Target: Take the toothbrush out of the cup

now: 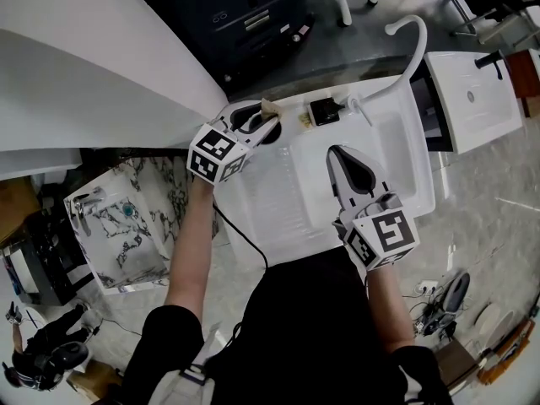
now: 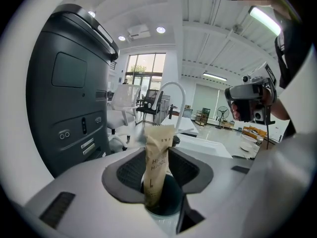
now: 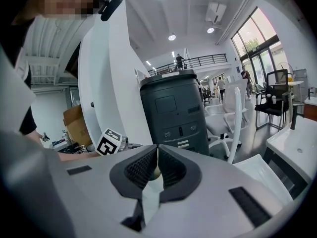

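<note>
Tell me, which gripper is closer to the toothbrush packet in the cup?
Left. The left gripper is right at the cup, with the toothbrush packet standing between its jaws. The right gripper hangs apart from it, over the white tray, jaws together and empty.

White table (image 1: pixel 405 167) with a shallow basin sunk in its top, and along the far edge there's the white curved faucet (image 1: pixel 403 66), a small black square box (image 1: pixel 323 110) just left of the faucet's base, the dark cup (image 2: pixel 171 200) further left again.
</note>
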`<state>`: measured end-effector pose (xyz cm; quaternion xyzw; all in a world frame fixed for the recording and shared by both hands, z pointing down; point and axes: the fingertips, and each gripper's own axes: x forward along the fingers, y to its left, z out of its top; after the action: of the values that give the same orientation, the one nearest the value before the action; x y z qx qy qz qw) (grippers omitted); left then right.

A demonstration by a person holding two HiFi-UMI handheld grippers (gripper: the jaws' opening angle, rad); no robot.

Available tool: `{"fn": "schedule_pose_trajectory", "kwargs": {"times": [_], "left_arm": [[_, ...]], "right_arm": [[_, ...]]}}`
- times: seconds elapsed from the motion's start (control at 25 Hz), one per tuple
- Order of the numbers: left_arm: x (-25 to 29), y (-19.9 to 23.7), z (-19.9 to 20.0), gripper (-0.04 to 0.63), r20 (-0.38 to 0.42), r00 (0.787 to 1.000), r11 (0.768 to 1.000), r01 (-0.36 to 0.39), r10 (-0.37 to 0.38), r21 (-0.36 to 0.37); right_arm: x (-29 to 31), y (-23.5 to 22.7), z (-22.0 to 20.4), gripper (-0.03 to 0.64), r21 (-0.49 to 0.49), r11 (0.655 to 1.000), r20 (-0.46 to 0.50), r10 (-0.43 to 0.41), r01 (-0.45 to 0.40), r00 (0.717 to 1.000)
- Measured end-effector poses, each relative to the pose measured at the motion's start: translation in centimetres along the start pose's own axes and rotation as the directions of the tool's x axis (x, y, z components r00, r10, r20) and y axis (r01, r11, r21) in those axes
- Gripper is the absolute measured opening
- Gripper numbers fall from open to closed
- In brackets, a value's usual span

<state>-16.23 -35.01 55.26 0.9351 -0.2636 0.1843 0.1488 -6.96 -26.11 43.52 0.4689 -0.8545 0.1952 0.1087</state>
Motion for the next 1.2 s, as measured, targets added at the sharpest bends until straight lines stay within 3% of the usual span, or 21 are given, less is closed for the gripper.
{"fn": "schedule_pose_trajectory", "kwargs": {"times": [0.68, 1.0, 1.2], "left_arm": [[-1.5, -1.4, 0.5, 0.063, 0.019, 0.998, 0.997, -0.054, 0.054, 0.047], [-3.3, -2.2, 2.1, 0.058, 0.082, 0.992, 0.993, -0.098, 0.092, 0.061], [-4.8, -2.4, 4.1, 0.057, 0.15, 0.977, 0.983, -0.166, 0.154, 0.073]], "right_arm": [[-2.1, 0.7, 0.7, 0.032, 0.0, 1.0, 0.04, 0.01, -0.01, 0.999], [-3.5, 1.4, 1.1, 0.032, -0.004, 1.0, 0.066, 0.02, -0.02, 0.998], [-4.6, 1.3, 1.5, 0.032, 0.007, 0.999, 0.096, 0.035, -0.036, 0.995]]}}
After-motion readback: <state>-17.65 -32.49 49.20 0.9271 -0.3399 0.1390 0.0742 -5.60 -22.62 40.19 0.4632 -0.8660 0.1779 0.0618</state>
